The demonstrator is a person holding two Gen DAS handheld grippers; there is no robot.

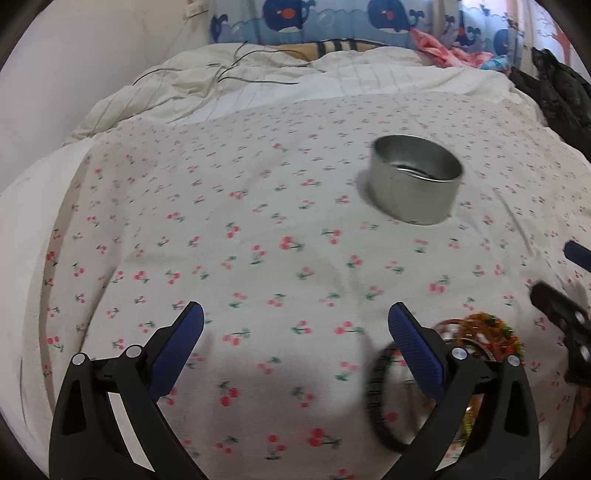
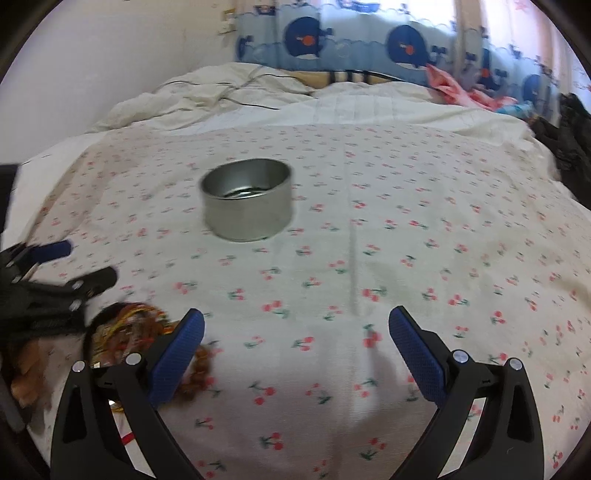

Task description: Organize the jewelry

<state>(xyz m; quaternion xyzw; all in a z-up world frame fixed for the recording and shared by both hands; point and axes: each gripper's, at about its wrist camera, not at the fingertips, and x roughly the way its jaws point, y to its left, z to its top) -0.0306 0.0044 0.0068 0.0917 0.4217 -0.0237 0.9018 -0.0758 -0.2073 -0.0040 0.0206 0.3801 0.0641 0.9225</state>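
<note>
Over cloth [image 1: 258, 229] | left gripper [image 1: 295, 347], right gripper [image 2: 295, 350] | fingers spread, empty

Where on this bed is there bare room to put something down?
The cherry-print sheet lies bare right of the metal tin, and between the tin and the open right gripper. It is crowded around the jewelry pile, between the two grippers.

Soft, even daylight fills both views, brightest at the upper right, where the curtain [image 2: 498, 22] washes out. Shadows are faint. Motion blur smears the metal tin [image 2: 246, 199] and the cherry-print sheet [image 1: 258, 221]. Fisheye bending curves the edges, and the corners go black.
</note>
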